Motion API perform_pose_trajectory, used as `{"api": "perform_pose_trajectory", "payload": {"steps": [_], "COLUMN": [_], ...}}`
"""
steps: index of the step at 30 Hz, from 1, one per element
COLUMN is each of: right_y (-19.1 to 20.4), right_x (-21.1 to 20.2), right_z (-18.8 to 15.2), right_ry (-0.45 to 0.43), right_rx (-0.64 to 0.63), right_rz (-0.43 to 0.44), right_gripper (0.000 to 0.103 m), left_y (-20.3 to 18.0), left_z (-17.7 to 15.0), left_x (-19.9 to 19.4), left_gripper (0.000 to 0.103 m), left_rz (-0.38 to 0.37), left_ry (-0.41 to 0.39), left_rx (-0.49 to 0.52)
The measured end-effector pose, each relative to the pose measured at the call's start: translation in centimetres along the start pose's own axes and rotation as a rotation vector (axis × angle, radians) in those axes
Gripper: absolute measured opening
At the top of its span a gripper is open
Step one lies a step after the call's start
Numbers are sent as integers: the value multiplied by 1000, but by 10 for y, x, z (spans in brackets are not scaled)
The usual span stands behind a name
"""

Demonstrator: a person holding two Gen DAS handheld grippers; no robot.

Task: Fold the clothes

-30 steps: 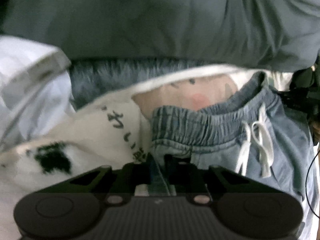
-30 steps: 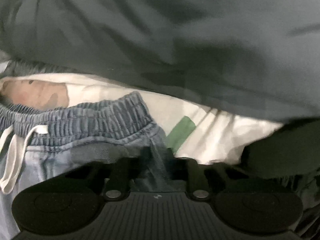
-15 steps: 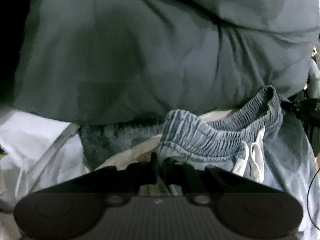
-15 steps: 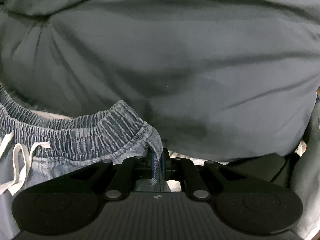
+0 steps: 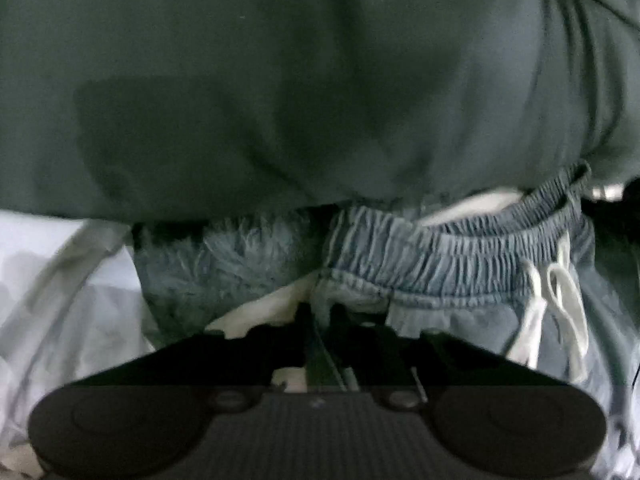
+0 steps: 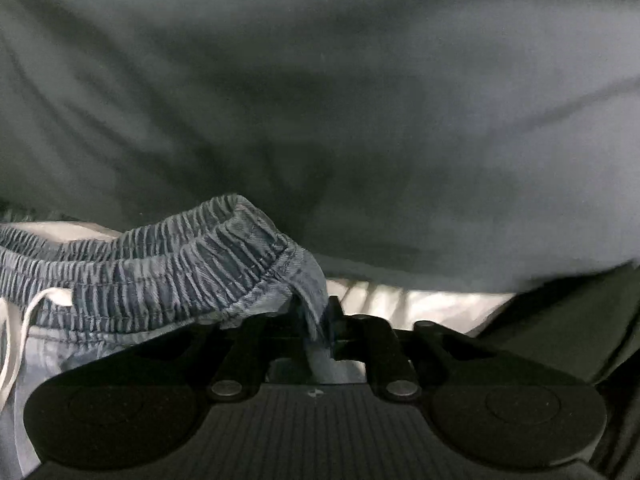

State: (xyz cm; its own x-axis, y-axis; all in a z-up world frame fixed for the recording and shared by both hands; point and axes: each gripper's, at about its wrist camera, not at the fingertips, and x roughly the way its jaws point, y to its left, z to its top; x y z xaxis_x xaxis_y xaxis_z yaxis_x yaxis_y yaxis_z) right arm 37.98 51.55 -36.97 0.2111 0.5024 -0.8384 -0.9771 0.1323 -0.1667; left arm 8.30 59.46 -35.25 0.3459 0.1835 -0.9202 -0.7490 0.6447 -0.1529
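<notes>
Two claws work one garment: pale blue denim shorts with a gathered elastic waistband [image 5: 460, 256] and a white drawstring [image 5: 552, 308]. The left claw [image 5: 320, 320] sits at about 6 o'clock in its own view with a fold of the denim's side edge between its jaws; they have just been opening, and the cloth still lies in the narrow gap, though whether the pads still press on it cannot be told in the dark. The right claw [image 6: 320, 320] has likewise been opening, with the other corner of the waistband [image 6: 256, 248] draped down through its gap; there too the grip is unclear. The shorts lie atop a heap of other laundry: a fuzzy grey-blue fleece piece [image 5: 224, 264] at 9 o'clock of the waistband, a cream garment [image 5: 264, 312] peeking beneath, white cloth [image 5: 60, 280] far left, and a big dark grey-green fabric [image 5: 320, 80] filling everything toward 12 o'clock. As I judge it, the main risk is an uneven release: if one claw lets go before the other, the waistband could skew or bunch, spoiling the fold line. The soft, lumpy heap below could also let the shorts slump, and the drawstring might snag a finger as the claws draw away.
</notes>
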Motion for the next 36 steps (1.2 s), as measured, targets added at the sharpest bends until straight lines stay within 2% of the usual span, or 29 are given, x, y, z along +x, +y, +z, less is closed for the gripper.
{"api": "perform_pose_trajectory", "payload": {"steps": [1,2,3,6,10,13,15,17,19,21,25,28,31,34,36], "right_y": [-2,-4,-6,-13,-27,-29,-29,-33,-40,-40,-38,-40,-42,-41,-41], "right_x": [-2,-5,-10,-32,-69,-96,-117,-140,-171,-193,-253,-307,-346,-385,-409], "right_z": [0,0,-2,-12,-37,-57,-76,-96,-115,-127,-158,-183,-218,-257,-289], "right_ry": [-4,-7,-17,-64,-139,-182,-205,-210,-212,-200,-202,-222,-201,-207,-210], "right_rx": [14,29,41,79,169,241,288,343,368,370,435,490,544,584,625], "right_rz": [0,-1,4,39,49,59,50,34,25,-16,-80,-149,-189,-234,-263], "right_gripper": [23,29,35,46,47,47,47,47,47,47,47,52,52,52,52], "left_y": [-1,-2,-3,-2,-9,-16,-26,-40,-50,-61,-84,-99,-116,-136,-150], "left_z": [1,3,4,5,6,6,5,6,8,9,6,2,-2,-5,-6], "left_x": [0,1,-1,-14,-33,-50,-58,-63,-67,-72,-86,-97,-113,-133,-141], "left_gripper": [44,49,48,48,51,66,68,68,68,68,69,72,72,83,84], "left_rz": [16,31,36,20,46,22,26,39,28,17,21,8,-25,-53,-72], "left_ry": [8,15,19,15,-4,-55,-84,-77,-61,-53,-120,-88,-73,-88,-92], "left_rx": [0,-1,0,-2,20,47,95,170,193,218,262,251,248,266,292]}}
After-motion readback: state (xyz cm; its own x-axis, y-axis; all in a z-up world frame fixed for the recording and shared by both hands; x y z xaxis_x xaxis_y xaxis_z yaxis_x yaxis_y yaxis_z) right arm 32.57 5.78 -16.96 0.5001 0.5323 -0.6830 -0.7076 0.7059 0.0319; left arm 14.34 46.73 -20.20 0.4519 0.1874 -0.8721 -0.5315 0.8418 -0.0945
